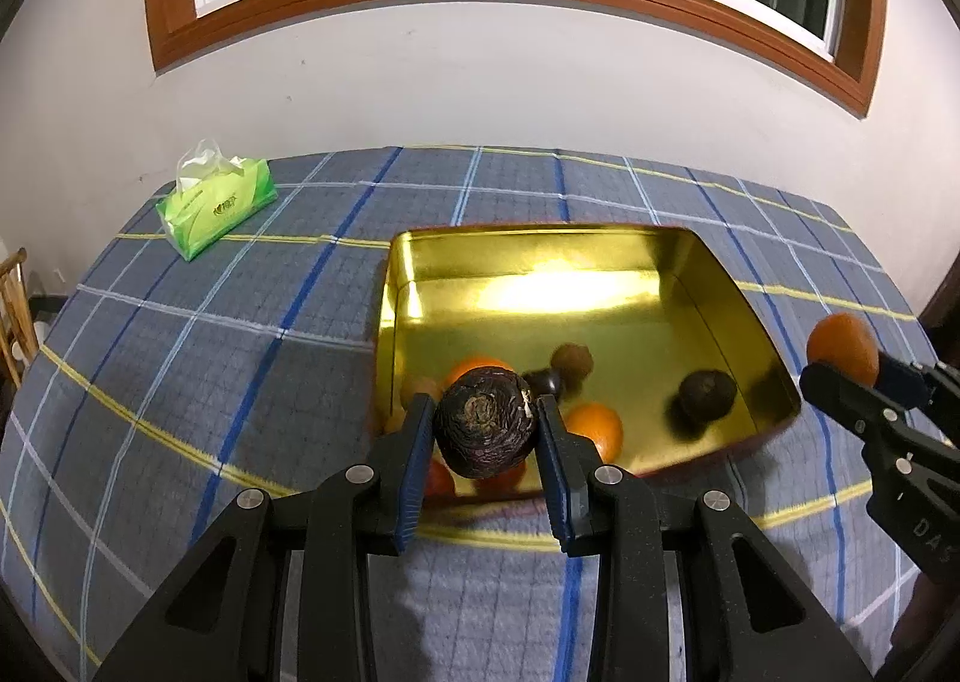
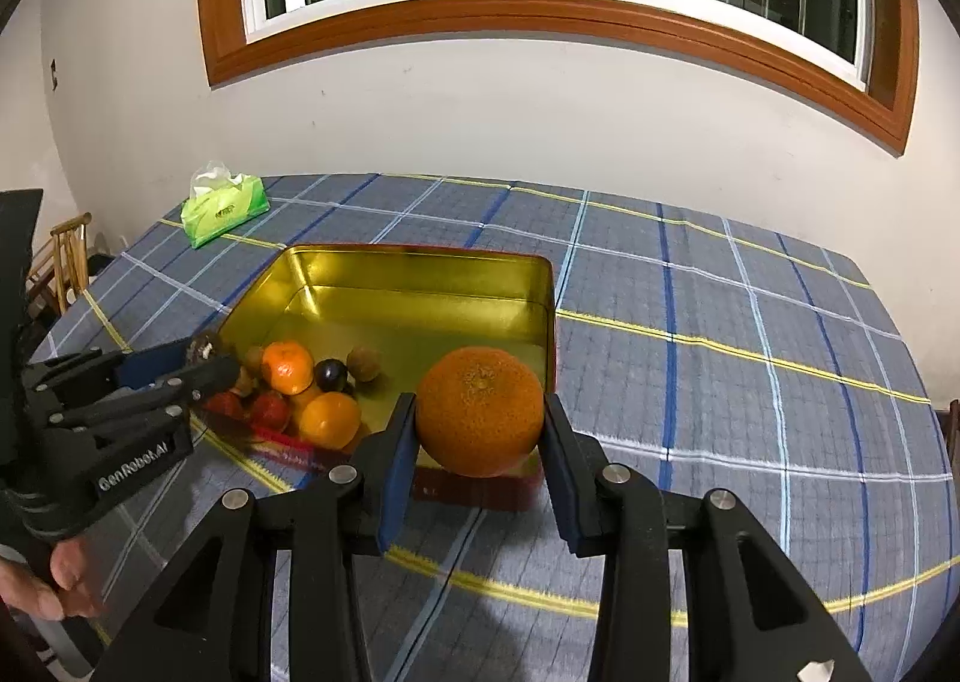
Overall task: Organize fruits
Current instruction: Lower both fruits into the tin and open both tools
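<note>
Fingers of the left gripper (image 1: 485,423) pinch one dark wrinkled fruit (image 1: 485,423), its scarred end facing the camera, above the gold tin's (image 1: 708,274) near corner; the right gripper (image 2: 480,412) clamps one round orange (image 2: 480,412) over the tin's near edge.

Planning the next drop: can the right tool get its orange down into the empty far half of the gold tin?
Probably yes. The right tool grips the orange at the gold tin's near corner, and nothing stands over the bare far half. The left tool sits off to the side.
</note>
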The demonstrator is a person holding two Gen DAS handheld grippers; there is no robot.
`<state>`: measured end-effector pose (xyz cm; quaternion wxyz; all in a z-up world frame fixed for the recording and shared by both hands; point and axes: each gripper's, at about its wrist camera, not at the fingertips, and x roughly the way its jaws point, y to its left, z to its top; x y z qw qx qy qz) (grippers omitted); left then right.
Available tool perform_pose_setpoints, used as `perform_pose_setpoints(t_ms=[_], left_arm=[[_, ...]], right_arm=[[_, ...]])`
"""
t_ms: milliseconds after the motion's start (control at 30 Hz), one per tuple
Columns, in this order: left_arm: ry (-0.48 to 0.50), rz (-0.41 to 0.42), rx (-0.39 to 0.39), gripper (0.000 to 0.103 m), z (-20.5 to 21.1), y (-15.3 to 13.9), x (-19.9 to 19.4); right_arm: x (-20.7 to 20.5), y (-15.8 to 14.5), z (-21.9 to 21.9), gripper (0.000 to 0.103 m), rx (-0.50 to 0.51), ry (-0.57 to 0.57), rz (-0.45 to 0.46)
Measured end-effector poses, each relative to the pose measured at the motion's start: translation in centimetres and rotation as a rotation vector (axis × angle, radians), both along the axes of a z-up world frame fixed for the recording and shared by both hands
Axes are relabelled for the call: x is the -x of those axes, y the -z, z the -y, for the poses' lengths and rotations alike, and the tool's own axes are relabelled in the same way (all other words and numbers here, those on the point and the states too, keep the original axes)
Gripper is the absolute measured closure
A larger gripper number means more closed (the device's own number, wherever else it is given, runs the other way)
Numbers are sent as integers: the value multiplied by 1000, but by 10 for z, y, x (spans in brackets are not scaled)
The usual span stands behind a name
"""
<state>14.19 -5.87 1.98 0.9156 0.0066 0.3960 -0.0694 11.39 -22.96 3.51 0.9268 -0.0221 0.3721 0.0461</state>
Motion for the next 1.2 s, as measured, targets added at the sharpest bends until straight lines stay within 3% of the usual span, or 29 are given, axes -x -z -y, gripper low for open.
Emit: perform_pose_setpoints(t_ms=[533,1200], left_arm=[[32,-43,-12,69,6,21,-39],[23,-46,-38,69,13,35,-56]], right_arm=[[-48,35,-18,67,34,-55,-72],[-67,58,-24,67,44,-33,-130]])
